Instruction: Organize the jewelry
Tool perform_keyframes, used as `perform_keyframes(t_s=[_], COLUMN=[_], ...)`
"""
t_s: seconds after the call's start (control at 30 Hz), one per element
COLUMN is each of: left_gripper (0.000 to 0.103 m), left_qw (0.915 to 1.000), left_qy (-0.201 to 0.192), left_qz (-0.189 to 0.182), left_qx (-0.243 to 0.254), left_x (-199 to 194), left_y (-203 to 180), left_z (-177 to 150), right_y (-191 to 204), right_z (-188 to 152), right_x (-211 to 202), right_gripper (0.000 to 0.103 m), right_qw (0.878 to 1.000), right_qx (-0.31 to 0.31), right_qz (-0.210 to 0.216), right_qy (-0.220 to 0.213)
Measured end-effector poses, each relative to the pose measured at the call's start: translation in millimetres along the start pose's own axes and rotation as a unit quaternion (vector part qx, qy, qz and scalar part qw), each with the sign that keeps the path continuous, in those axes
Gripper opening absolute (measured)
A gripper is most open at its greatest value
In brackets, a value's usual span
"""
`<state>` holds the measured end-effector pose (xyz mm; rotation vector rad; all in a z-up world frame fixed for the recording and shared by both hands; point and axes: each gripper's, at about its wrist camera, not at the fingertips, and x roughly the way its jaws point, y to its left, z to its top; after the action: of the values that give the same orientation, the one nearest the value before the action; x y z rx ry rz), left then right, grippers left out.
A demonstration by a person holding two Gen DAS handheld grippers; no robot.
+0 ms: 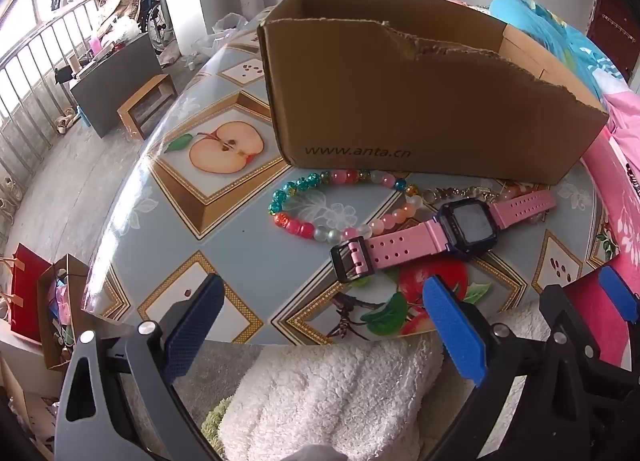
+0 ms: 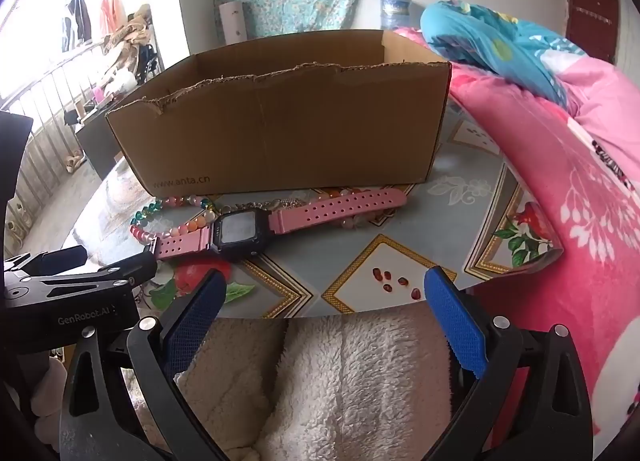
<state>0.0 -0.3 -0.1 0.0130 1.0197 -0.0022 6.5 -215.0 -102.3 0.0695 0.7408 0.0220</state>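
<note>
The box (image 1: 420, 109) read "www.anta.cn"; the left gripper (image 2: 80, 265) body read "GenRobot.AI". Both the left and the right gripper (image 2: 324, 301) stood spread, holding nothing.

A round table (image 1: 248, 261) is covered with a glossy cloth printed with fruit panels in gold frames on pale blue. At its far side an open cardboard box (image 1: 420, 101) with a torn rim is set directly on the cloth. Just in front of the box a string of coloured beads (image 1: 320, 217) is laid in a loop, and a gold-toned chain (image 1: 460, 193) is seen beside it, close to the box wall. A pink-strapped watch (image 1: 452, 229) with a dark square case is laid across both, nearer the table's near edge.
</note>
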Motion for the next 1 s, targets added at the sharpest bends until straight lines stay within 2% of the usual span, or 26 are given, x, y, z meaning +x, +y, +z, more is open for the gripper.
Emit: perform_keyframes(t_s=[1.0], left_gripper=[0.098], left_qw=[1.0000], left_qy=[0.002], left_qz=[0.004], left_qx=[-0.002], left_x=[0.7], left_y=[4.0], left_z=[-0.3], right_y=[5.2], right_z=[1.9], right_x=[0.4], right_gripper=[0.095], right_qw=[1.000], right_qx=[-0.001], right_qz=[-0.001], right_qy=[0.001])
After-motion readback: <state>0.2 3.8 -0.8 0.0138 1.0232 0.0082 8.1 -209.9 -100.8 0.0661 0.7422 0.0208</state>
